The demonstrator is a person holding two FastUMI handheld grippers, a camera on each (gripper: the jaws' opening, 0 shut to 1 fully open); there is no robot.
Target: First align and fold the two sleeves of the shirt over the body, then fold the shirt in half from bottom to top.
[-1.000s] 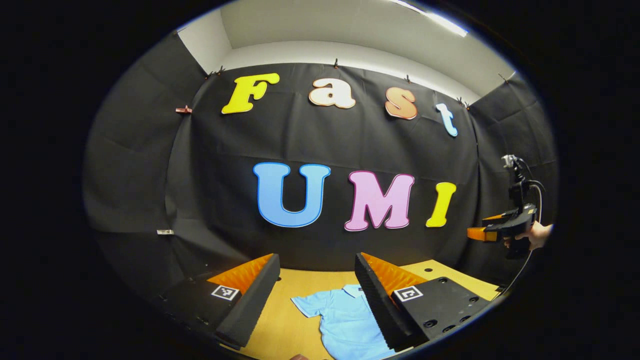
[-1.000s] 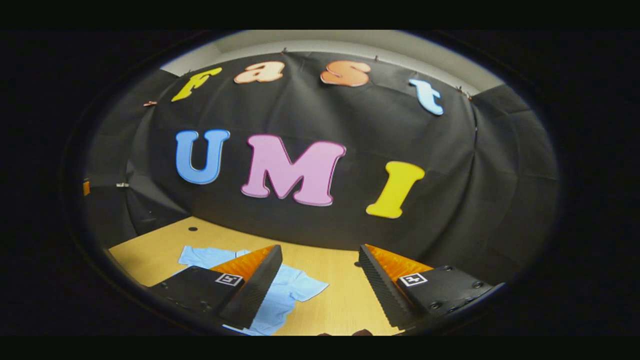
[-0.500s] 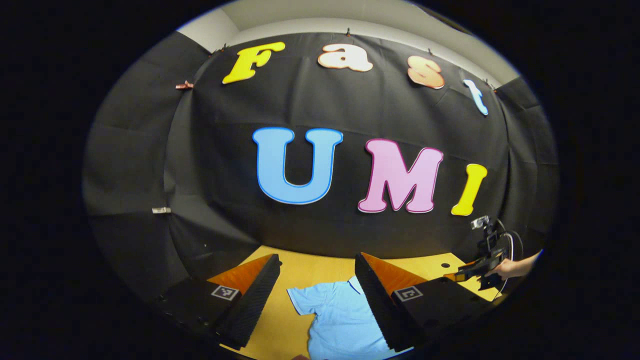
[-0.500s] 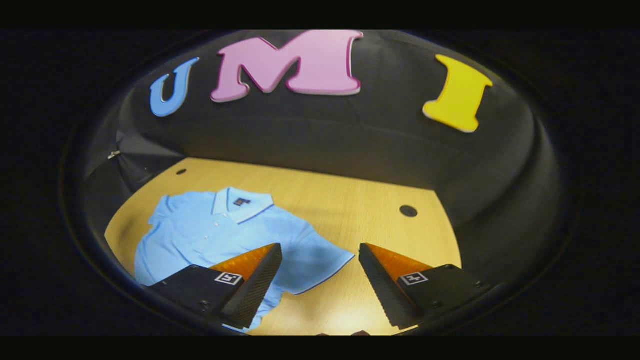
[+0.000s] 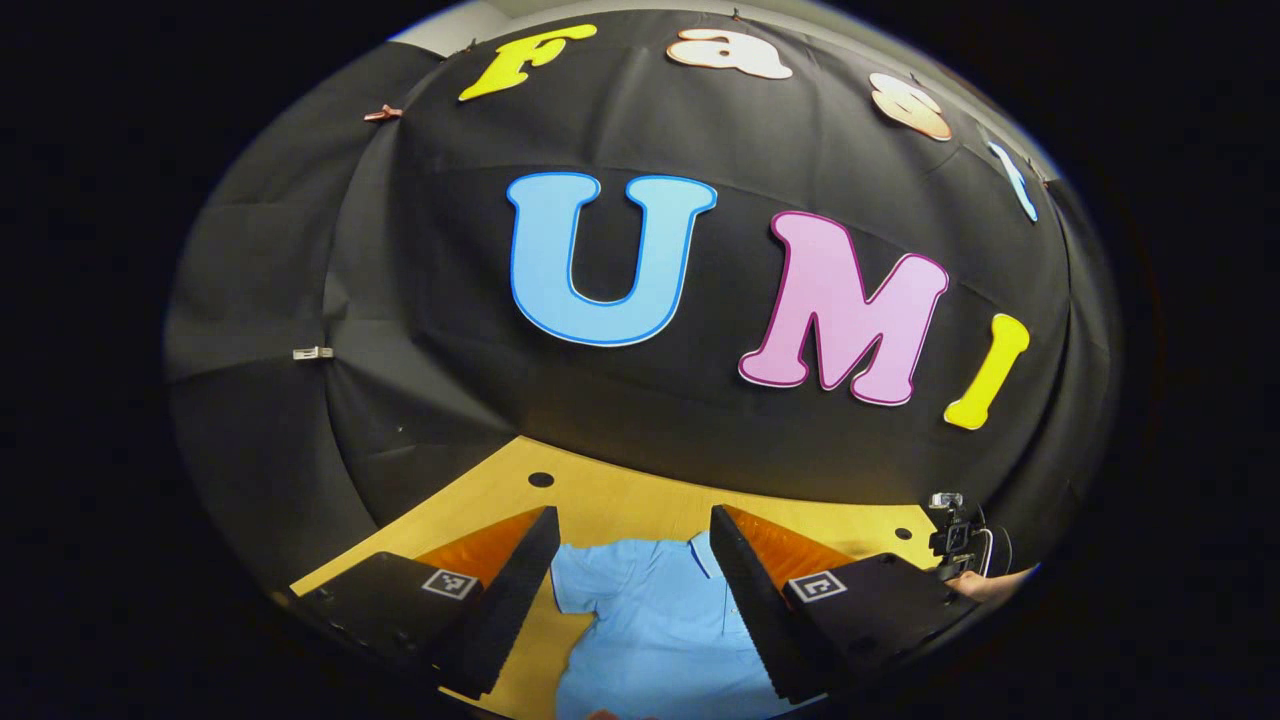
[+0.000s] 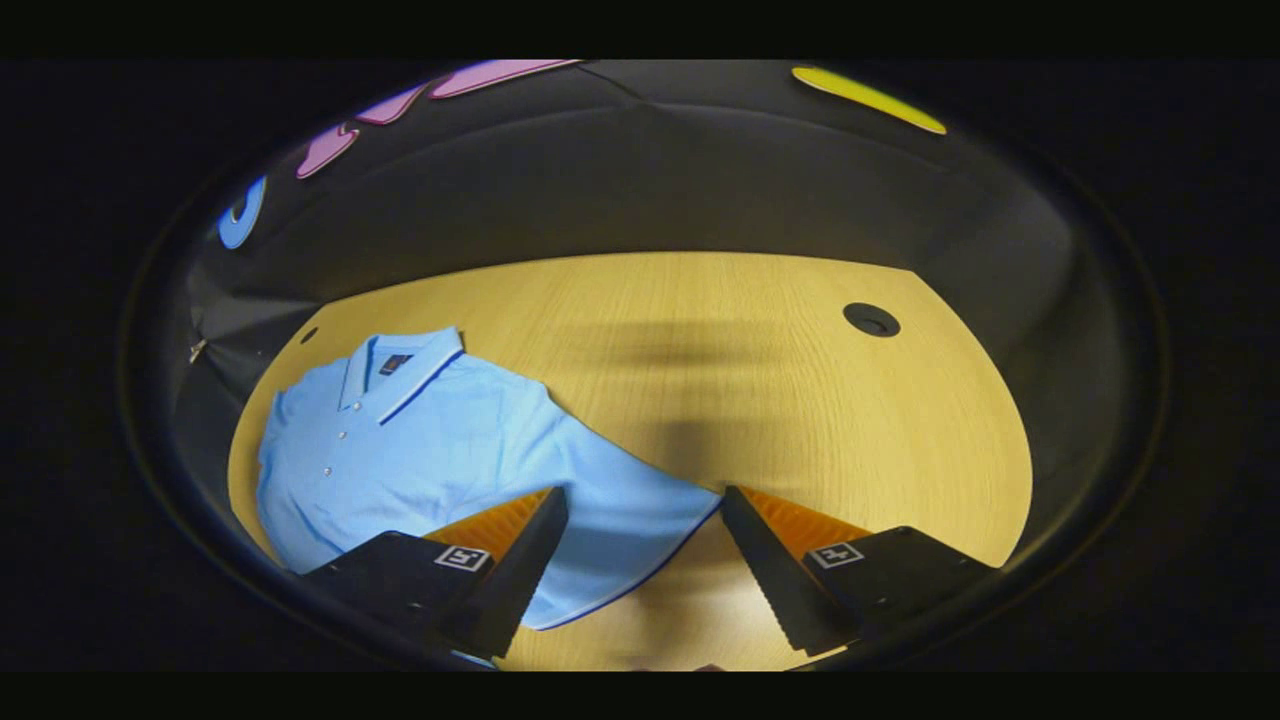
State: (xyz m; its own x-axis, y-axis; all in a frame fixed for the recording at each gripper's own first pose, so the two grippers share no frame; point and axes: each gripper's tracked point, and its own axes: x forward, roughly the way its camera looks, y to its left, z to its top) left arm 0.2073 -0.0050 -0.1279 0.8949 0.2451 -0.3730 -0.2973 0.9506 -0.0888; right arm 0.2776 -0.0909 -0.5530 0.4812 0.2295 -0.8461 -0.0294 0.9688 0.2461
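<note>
A recording booth: black cloth wall (image 5: 420,300) clipped up around a light wooden counter (image 6: 760,380) with cable holes (image 6: 871,319).

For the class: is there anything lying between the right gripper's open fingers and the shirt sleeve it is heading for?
Nothing visible does. The right gripper hangs open above the near sleeve of the light blue polo shirt, which lies flat on the bare wooden table.

shirt (image 6: 440,450): light blue, dark-trimmed collar | table (image 6: 760,380): yellow woodgrain
</note>
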